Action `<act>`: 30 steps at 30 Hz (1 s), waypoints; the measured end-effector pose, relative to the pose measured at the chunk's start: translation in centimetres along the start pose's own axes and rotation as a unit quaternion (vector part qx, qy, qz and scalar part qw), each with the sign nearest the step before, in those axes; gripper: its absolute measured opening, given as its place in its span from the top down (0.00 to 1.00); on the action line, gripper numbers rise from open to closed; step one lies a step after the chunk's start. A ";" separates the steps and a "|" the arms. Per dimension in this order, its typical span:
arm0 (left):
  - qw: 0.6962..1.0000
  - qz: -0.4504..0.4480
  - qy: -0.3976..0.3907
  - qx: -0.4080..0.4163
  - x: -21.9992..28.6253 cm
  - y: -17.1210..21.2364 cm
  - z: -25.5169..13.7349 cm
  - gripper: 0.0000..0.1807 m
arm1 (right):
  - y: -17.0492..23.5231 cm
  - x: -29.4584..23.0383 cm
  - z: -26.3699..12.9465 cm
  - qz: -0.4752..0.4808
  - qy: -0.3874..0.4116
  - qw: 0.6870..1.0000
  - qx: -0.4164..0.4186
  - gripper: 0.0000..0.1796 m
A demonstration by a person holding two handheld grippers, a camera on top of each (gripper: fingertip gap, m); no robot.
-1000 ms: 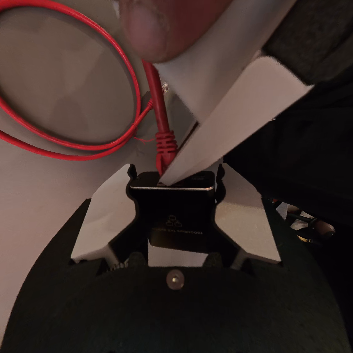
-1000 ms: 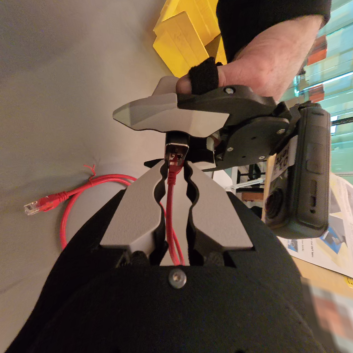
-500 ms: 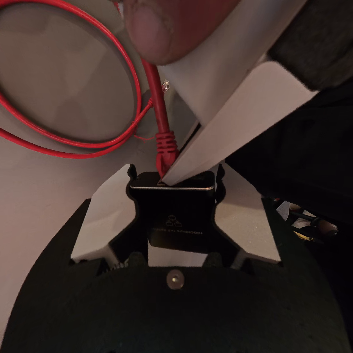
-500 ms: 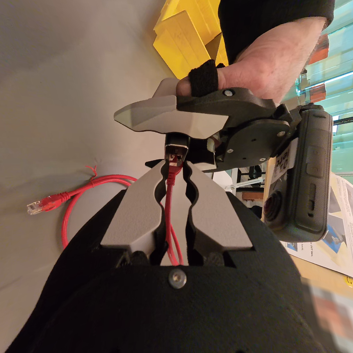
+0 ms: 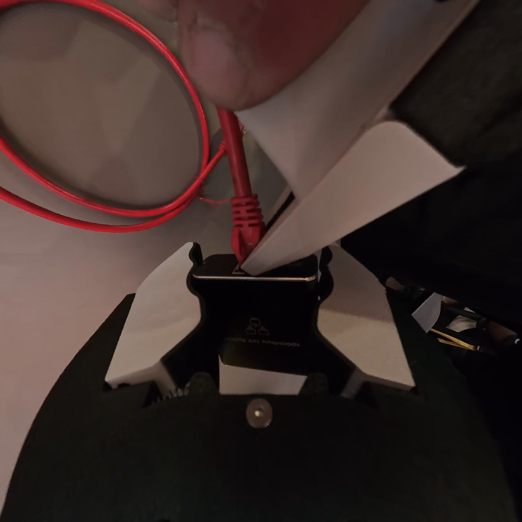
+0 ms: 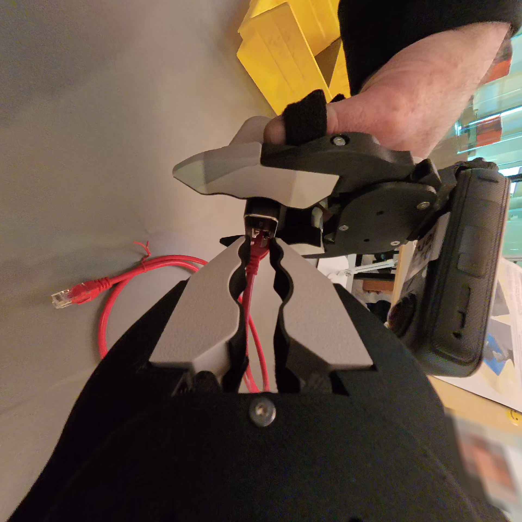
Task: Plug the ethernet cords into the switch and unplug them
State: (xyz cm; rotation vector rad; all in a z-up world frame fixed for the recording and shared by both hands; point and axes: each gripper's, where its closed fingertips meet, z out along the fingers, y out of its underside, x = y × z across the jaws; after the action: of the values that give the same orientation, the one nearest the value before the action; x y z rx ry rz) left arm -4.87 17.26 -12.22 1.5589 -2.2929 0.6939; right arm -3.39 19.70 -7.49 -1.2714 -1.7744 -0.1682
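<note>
My left gripper [image 5: 255, 262] is shut on a small black switch [image 5: 255, 305], holding it by its two sides. A red ethernet plug [image 5: 247, 223] sits in one port on its front face. In the right wrist view my right gripper [image 6: 258, 244] grips that red plug [image 6: 258, 251] between its fingertips, right at the switch [image 6: 261, 219]. One right finger [image 5: 324, 197] lies across the switch's front and hides the other port. The rest of the red cord [image 6: 158, 262] lies coiled on the grey table, with its free clear plug [image 6: 63, 296] to the left.
A person's hand [image 6: 409, 93] holds the left gripper, and a black camera [image 6: 457, 268] is mounted on it. Yellow bins [image 6: 282, 50] stand on the table behind. Printed papers [image 6: 502, 339] lie at the right. A thumb [image 5: 226, 56] fills the top of the left wrist view. My right fingertips sit around 5 centimeters from my left ones.
Both grippers keep their hold and the plug stays in the port. The right gripper and the thumb have shifted slightly closer to the left wrist camera.
</note>
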 end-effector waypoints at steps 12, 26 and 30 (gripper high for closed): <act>1.000 -0.005 0.010 0.010 0.1 -0.6 -0.2 0.56 | 0.1 0.4 -0.6 0.014 0.011 1.000 0.011 0.91; 1.000 -0.005 0.003 0.005 -0.1 -0.8 -0.2 0.56 | 0.4 0.3 -0.7 0.006 0.007 1.000 0.004 0.93; 1.000 -0.003 0.000 0.000 -0.2 -0.8 -0.2 0.56 | 0.5 0.3 -0.7 0.005 0.005 1.000 0.000 0.94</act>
State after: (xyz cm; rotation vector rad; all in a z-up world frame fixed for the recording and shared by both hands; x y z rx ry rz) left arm -4.04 17.25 -11.94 1.5642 -2.2871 0.6935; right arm -2.60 19.70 -7.08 -1.2763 -1.7600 -0.1681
